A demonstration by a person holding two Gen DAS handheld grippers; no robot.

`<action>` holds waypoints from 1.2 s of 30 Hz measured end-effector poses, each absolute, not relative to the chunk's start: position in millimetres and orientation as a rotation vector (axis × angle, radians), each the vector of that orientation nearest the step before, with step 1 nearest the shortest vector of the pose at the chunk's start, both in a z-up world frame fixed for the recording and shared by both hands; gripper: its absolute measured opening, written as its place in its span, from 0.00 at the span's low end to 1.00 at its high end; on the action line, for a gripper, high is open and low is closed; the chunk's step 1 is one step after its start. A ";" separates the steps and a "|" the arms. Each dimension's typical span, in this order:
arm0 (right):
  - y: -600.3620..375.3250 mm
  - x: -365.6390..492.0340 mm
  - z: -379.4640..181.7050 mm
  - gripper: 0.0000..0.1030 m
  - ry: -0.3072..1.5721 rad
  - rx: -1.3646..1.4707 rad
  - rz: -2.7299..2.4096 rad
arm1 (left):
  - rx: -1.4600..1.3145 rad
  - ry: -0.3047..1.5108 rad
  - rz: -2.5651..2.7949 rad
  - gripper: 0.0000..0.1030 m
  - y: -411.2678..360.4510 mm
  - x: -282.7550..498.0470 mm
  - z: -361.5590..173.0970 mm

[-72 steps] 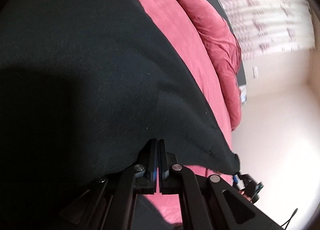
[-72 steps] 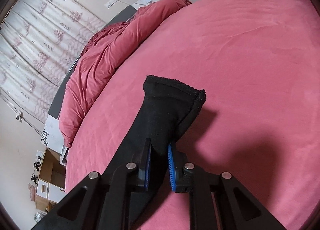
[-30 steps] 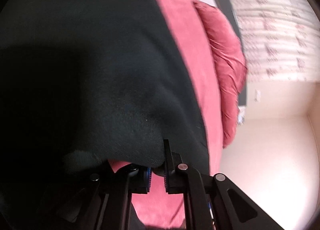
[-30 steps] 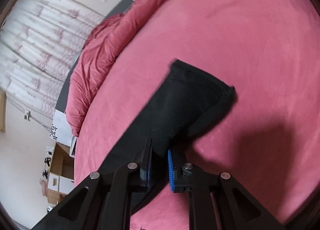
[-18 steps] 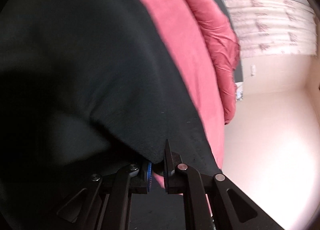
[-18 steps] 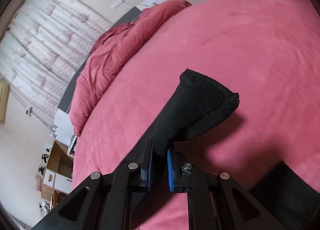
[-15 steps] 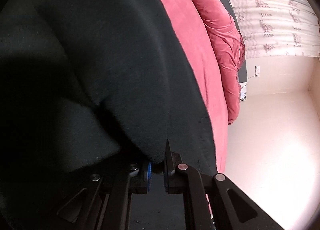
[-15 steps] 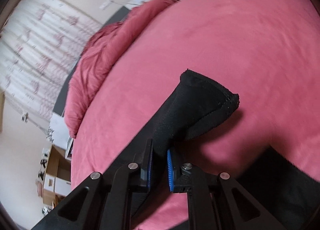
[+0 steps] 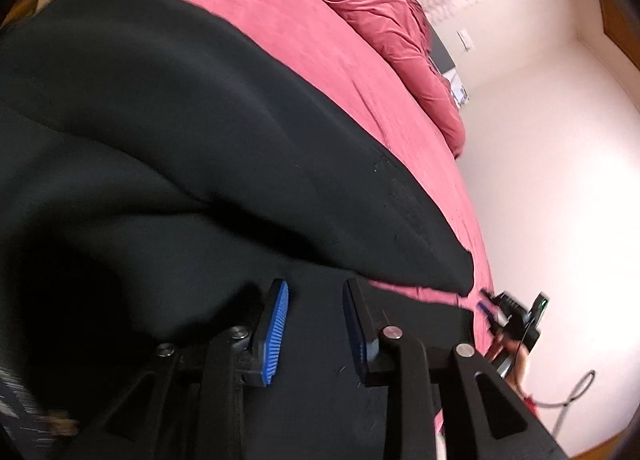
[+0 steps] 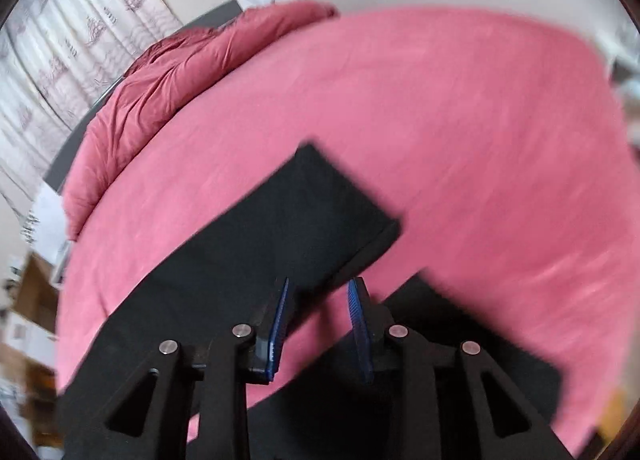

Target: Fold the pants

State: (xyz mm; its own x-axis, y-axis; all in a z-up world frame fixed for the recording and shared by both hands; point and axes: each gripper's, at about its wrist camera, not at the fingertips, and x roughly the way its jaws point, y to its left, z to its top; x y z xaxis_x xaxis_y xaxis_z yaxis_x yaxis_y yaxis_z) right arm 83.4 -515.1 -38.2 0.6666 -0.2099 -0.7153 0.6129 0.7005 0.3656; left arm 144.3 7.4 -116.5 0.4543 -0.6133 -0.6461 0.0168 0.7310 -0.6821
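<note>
Black pants (image 9: pixel 192 131) lie on a pink bed (image 9: pixel 320 43), folded over on themselves and filling most of the left wrist view. My left gripper (image 9: pixel 316 292) hovers just above the cloth, jaws opening, blue pads apart with nothing pinched between them. In the right wrist view a flat black pant leg (image 10: pixel 304 215) rests on the bed (image 10: pixel 460 119), its hem end pointing away. My right gripper (image 10: pixel 320 290) sits over the leg's near edge, jaws opening, pads clear of the cloth. The other gripper shows small at the lower right of the left wrist view.
A bunched red duvet (image 10: pixel 168 71) lies along the far side of the bed. Patterned white curtains (image 10: pixel 60 39) hang behind it. Pale floor (image 9: pixel 540 179) runs beside the bed. Wooden furniture (image 10: pixel 28 300) stands at the left edge of the right wrist view.
Both grippers were shut on the black cloth; their jaws have now parted and let it go. The pant leg has dropped flat on the bed. Both hands drew back and up.
</note>
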 end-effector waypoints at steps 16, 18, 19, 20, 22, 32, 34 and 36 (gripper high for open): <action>-549.3 166.6 -17.0 0.52 0.888 0.564 -0.522 | -0.341 1.029 -0.070 0.65 141.1 269.7 -59.7; -558.2 178.0 -22.1 0.52 0.910 0.605 -0.544 | -0.330 1.042 -0.031 0.65 151.0 284.6 -65.7; -562.2 181.2 -23.6 0.53 0.918 0.610 -0.552 | -0.329 1.049 -0.021 0.65 162.6 301.0 -69.1; -567.5 185.5 -25.1 0.53 0.937 0.609 -0.570 | -0.324 1.043 -0.008 0.65 167.0 308.2 -71.8; -574.9 199.5 -26.0 0.53 0.963 0.586 -0.587 | -0.318 1.034 0.007 0.65 187.1 310.8 -73.5; -600.3 223.9 -43.2 0.55 0.988 0.589 -0.587 | -0.395 1.092 0.069 0.65 225.3 371.8 -99.8; -599.7 226.9 -47.2 0.55 0.995 0.587 -0.590 | -0.411 1.092 0.069 0.66 228.4 373.2 -102.3; -599.7 229.0 -51.8 0.55 0.999 0.603 -0.595 | -0.402 1.104 0.071 0.68 229.0 371.6 -104.5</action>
State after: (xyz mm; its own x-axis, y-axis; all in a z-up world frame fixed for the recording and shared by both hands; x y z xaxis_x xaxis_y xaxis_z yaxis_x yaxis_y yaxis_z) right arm 229.0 -599.7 -51.8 0.4153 -0.1783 -0.8920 0.6991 0.6900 0.1876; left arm 371.6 229.0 -104.5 0.4558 -0.1418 -0.8787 -0.2528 0.9259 -0.2806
